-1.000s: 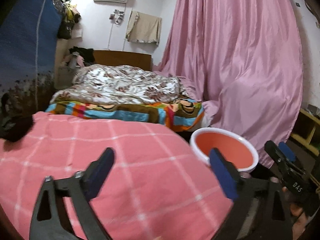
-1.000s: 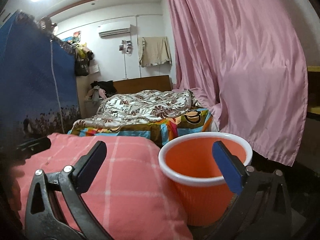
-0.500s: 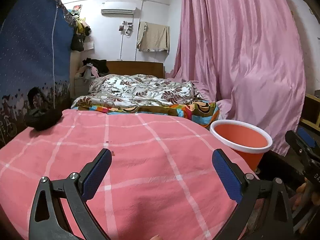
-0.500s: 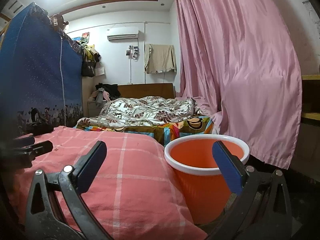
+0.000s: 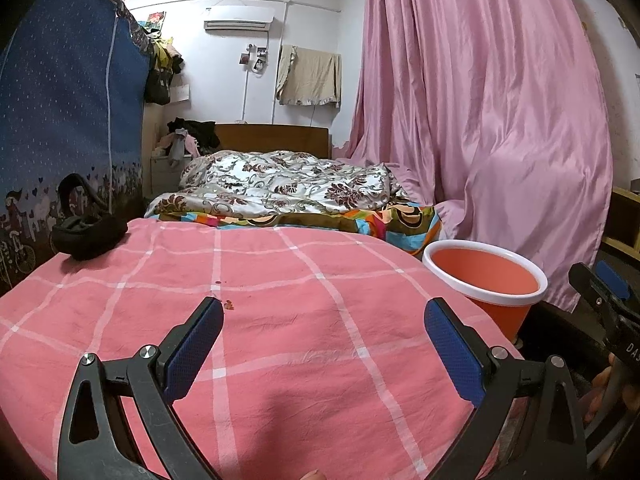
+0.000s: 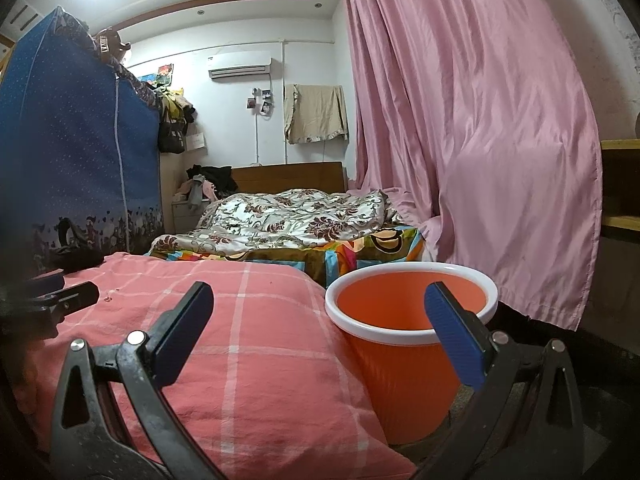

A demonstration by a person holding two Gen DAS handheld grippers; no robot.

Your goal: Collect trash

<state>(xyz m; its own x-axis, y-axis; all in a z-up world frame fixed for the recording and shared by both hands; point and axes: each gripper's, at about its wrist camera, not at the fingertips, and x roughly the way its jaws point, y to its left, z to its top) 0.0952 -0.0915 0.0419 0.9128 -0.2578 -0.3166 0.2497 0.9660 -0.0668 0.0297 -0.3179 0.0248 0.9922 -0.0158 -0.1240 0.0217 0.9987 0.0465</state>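
Orange plastic with a white rim, the waste bin (image 6: 404,344) stands on the floor just beside the right edge of the near bed, and as far as I can see into it from here, it holds nothing. That suggests the collecting has hardly begun, or else that little has gone in. On the pink checked bedspread (image 5: 280,320) the only likely scraps are a few tiny dark and reddish specks (image 5: 228,304) near the middle, just ahead of the left gripper (image 5: 324,338); they are too small for me to say what they are. A black strap-like bundle (image 5: 86,230) lies at the far left corner of the spread, and I cannot tell whether it counts as trash.

The left gripper hovers over the spread with its jaws spread wide and nothing between them. The right gripper (image 6: 318,322) is held low by the bin, its jaws likewise released and bare.

Beyond lie a second bed with a floral quilt (image 5: 288,184), a pink curtain (image 5: 480,140) on the right and a blue fabric wardrobe (image 5: 68,120) on the left.
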